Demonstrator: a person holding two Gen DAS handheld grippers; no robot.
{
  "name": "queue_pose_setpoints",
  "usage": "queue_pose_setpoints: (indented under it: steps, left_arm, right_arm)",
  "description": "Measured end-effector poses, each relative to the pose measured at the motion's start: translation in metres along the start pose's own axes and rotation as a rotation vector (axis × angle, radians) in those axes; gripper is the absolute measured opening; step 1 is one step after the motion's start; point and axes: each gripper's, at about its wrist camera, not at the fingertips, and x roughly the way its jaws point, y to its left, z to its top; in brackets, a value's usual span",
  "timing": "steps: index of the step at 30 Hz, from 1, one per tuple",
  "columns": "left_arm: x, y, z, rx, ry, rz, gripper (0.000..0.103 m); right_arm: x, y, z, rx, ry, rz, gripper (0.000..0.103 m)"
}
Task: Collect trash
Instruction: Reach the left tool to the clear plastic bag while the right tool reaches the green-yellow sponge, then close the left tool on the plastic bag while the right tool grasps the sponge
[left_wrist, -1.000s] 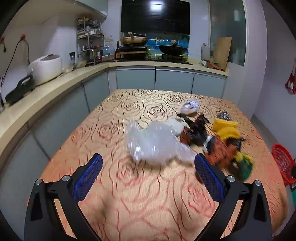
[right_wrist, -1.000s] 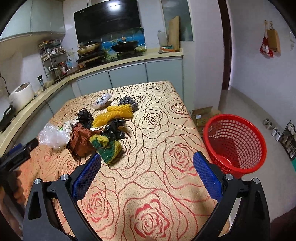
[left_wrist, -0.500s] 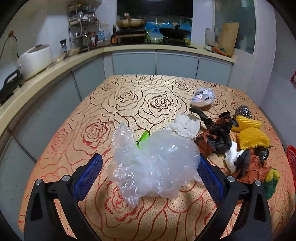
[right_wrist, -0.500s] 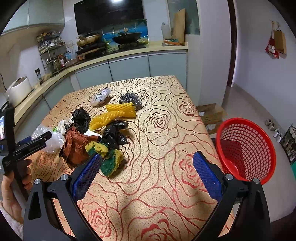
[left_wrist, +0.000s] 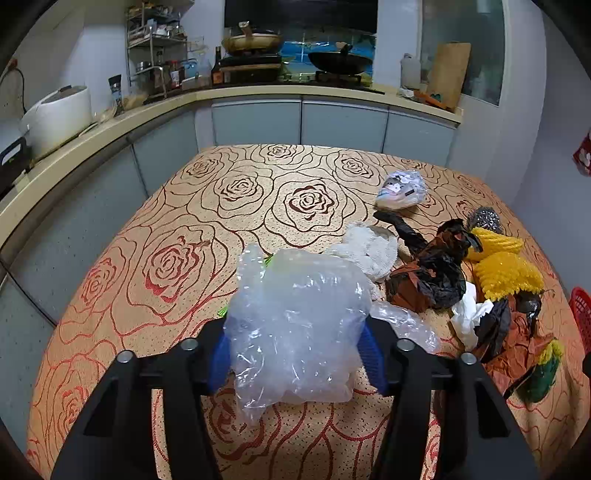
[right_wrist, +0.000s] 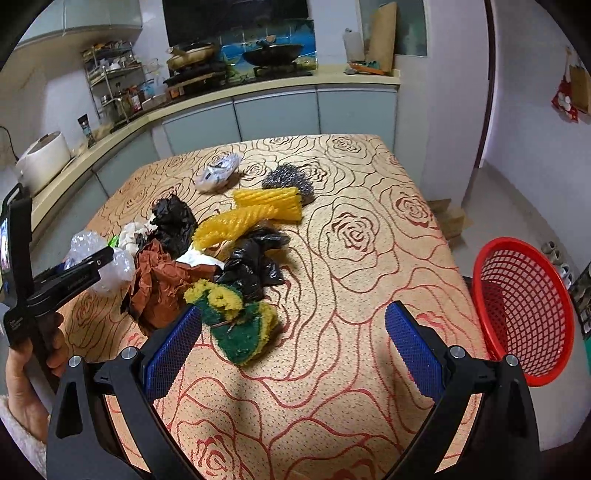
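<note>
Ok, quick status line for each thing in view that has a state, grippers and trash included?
left hand-held gripper: shut on the clear plastic bag
clear plastic bag: crumpled, clamped between the blue pads
right hand-held gripper: open, holding nothing
green and yellow sponge: lying on the table, just ahead of the right gripper
red basket: beside the table, looks empty
black bag: crumpled, on the table

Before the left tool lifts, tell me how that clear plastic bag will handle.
The clear plastic bag looks crumpled and thin, so probably floppy and very light. It bulges between the left tool pads, so likely compresses. Its loose tail may drag.
</note>
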Motion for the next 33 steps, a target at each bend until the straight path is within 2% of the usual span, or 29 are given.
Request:
queue_pose_setpoints:
  steps: [6, 14, 18, 26, 33]
  left_arm:
    - [-0.006, 0.000, -0.001, 0.005, -0.020, 0.001, 0.042]
    - [-0.027, 0.010, -0.003, -0.011, -0.057, 0.038, 0.041]
    - [-0.036, 0.017, -0.003, -0.028, -0.069, 0.044, 0.041]
    - [-0.046, 0.024, -0.007, -0.037, -0.082, 0.051, 0.041]
    - [-0.051, 0.020, -0.010, -0.029, -0.097, 0.053, 0.041]
  right_arm:
    - [0.012, 0.012, -0.003, -0.036, 0.014, 0.006, 0.097]
    - [0.028, 0.026, -0.005, -0.082, 0.024, 0.019, 0.096]
    - [0.040, 0.034, -0.004, -0.107, 0.052, 0.034, 0.089]
    - [0.058, 0.036, -0.005, -0.100, 0.107, 0.050, 0.059]
    - [0.059, 0.034, -0.007, -0.097, 0.101, 0.055, 0.050]
